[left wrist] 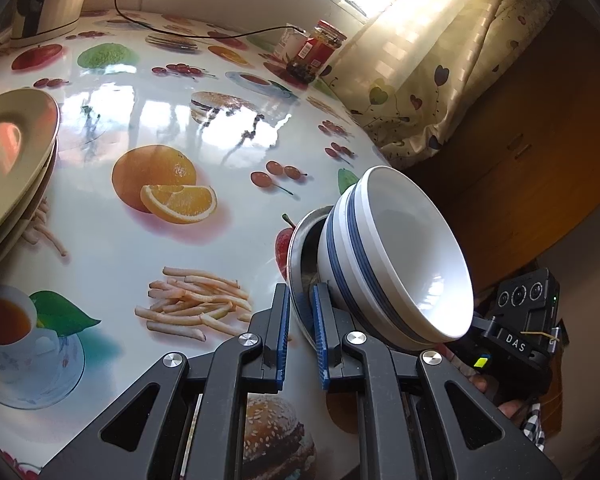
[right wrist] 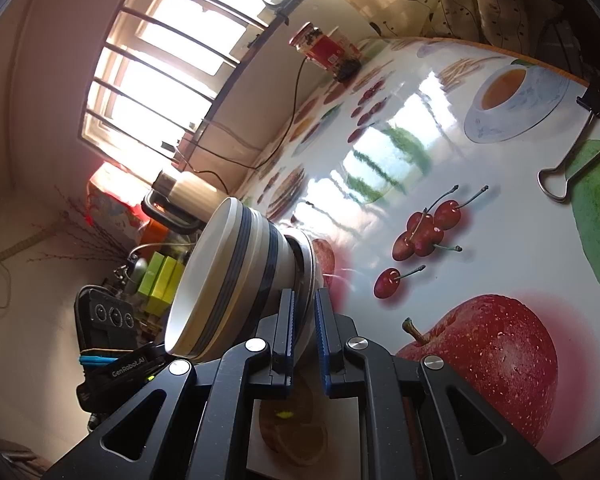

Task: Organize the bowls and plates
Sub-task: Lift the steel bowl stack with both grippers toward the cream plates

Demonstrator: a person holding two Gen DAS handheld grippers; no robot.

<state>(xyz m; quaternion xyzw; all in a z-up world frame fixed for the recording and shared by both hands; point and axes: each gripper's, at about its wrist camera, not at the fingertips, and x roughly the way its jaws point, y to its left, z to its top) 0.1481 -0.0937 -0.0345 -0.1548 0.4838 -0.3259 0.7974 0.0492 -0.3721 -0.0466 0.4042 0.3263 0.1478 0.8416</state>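
Note:
Nested white bowls with blue stripes (left wrist: 400,248) sit in a shallow steel dish (left wrist: 300,248) near the table's right edge. My left gripper (left wrist: 300,292) is shut on the near rim of that dish, the rim pinched between its blue pads. In the right wrist view my right gripper (right wrist: 303,296) is shut on the opposite rim of the steel dish (right wrist: 307,268), with the bowls (right wrist: 228,276) to its left. Each view shows the other gripper's body beyond the bowls. A stack of pale green plates (left wrist: 12,160) rests at the left of the table.
The table (left wrist: 228,128) has a glossy fruit-print cloth. A red-labelled jar (left wrist: 320,48), a kettle (left wrist: 48,0) and a black cable (left wrist: 180,32) stand at the back. A binder clip (right wrist: 568,168) grips the table edge. A curtain (left wrist: 440,60) hangs on the right.

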